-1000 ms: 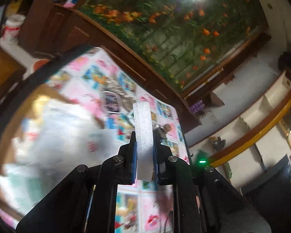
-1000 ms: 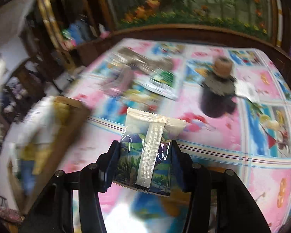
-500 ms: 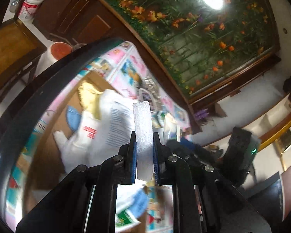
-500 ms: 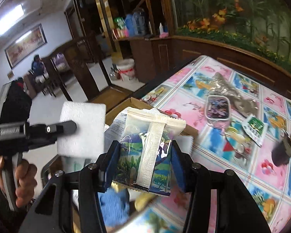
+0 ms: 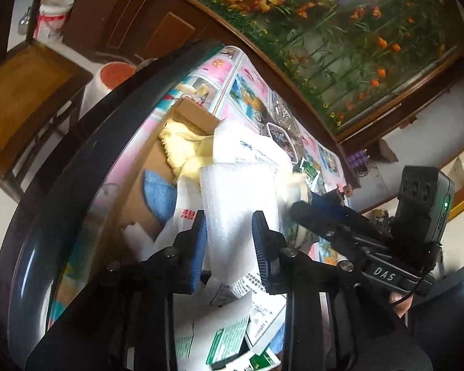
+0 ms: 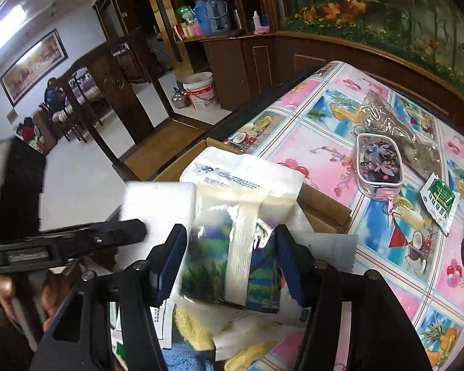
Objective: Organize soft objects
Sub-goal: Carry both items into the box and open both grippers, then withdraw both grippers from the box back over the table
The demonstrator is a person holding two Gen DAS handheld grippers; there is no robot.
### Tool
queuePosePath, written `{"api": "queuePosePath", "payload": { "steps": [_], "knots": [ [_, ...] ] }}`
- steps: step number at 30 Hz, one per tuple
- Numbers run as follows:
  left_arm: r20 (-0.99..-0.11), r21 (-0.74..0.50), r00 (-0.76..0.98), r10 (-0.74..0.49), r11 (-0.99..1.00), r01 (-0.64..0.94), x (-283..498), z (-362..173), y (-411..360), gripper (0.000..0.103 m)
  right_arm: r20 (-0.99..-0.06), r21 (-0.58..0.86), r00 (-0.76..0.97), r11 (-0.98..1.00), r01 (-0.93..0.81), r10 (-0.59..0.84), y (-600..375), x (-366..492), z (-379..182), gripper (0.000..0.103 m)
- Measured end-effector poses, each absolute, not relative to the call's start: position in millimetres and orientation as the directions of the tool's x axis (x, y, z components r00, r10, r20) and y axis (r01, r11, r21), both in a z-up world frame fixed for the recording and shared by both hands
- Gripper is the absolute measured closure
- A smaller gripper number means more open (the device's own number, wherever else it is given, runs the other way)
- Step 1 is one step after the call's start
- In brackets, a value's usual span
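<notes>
Left gripper (image 5: pixel 229 244) opening around a white, dimpled foam sheet (image 5: pixel 238 213), pads apparently clear. Right gripper (image 6: pixel 232 262) opening around a glossy crinkled packet (image 6: pixel 232 247). Both above the cardboard box (image 5: pixel 195 117). Only right view: transparent zip pouch (image 6: pixel 379 167).

Your white foam pad (image 5: pixel 238 216) sits between the left jaws, which are opening, its broad face turned toward you and tilted a little, over the cardboard box (image 5: pixel 188 114); your snack packet (image 6: pixel 232 247), clear-topped with a green and blue print and a white centre seam, stands upright between the right jaws, also opening, over the same box; inside the box you have a large white printed bag (image 6: pixel 241 173) on top, a yellow cloth (image 5: pixel 185 148) at the far end, a blue cloth (image 5: pixel 159 191) on the left, and green-and-white sachets (image 5: pixel 229 343) at the near end; farther right on the tablecloth lie a clear pouch (image 6: pixel 379 167), a crinkled clear bag (image 6: pixel 393 123) and a green sachet (image 6: pixel 439 201).
</notes>
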State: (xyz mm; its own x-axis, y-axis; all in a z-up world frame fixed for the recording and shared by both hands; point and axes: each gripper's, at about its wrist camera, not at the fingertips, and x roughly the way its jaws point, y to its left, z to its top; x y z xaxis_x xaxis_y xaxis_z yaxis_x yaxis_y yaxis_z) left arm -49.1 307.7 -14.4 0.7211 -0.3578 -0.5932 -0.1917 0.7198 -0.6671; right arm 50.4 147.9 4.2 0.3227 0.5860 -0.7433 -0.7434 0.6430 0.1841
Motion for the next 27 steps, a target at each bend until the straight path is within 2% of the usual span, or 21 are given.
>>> {"api": "queuePosePath", "payload": {
  "steps": [1, 4, 5, 11, 14, 16, 18, 23, 27],
  "knots": [
    [-0.582, -0.669, 0.727, -0.365, 0.723, -0.173, -52, -11, 306, 0.072, -0.735, 0.196, 0.32, 0.639, -0.744, 0.598, 144, 50, 7, 0.044],
    [-0.599, -0.613, 0.737, -0.313, 0.772, -0.17, -61, -2, 295, 0.053, -0.719, 0.218, 0.325, 0.644, -0.734, 0.614, 136, 51, 12, 0.044],
    [-0.612, -0.587, 0.734, -0.294, 0.791, -0.172, -62, 0, 290, 0.05, -0.713, 0.224, 0.326, 0.643, -0.732, 0.62, 133, 52, 13, 0.043],
    [-0.637, -0.539, 0.73, -0.247, 0.82, -0.193, -71, 10, 275, 0.05, -0.691, 0.307, 0.298, 0.64, -0.704, 0.659, 113, 59, 10, 0.043],
    [-0.62, -0.53, 0.747, -0.238, 0.83, -0.175, -78, 23, 263, 0.05, -0.67, 0.32, 0.326, 0.657, -0.683, 0.667, 90, 60, 15, 0.043],
    [-0.595, -0.534, 0.766, -0.244, 0.832, -0.15, -80, 35, 249, 0.05, -0.652, 0.34, 0.343, 0.665, -0.665, 0.676, 67, 62, 20, 0.039],
    [-0.566, -0.541, 0.782, -0.262, 0.833, -0.113, -79, 50, 230, 0.049, -0.644, 0.341, 0.373, 0.688, -0.641, 0.667, 43, 66, 23, 0.028],
    [-0.518, -0.574, 0.776, -0.361, 0.819, -0.002, -50, 67, 179, 0.049, -0.682, 0.315, 0.445, 0.782, -0.537, 0.58, -11, 96, 20, 0.028],
    [-0.53, -0.565, 0.762, -0.373, 0.825, 0.011, -24, 67, 156, 0.049, -0.734, 0.317, 0.461, 0.852, -0.416, 0.498, -36, 144, 7, 0.027]
  ]
}}
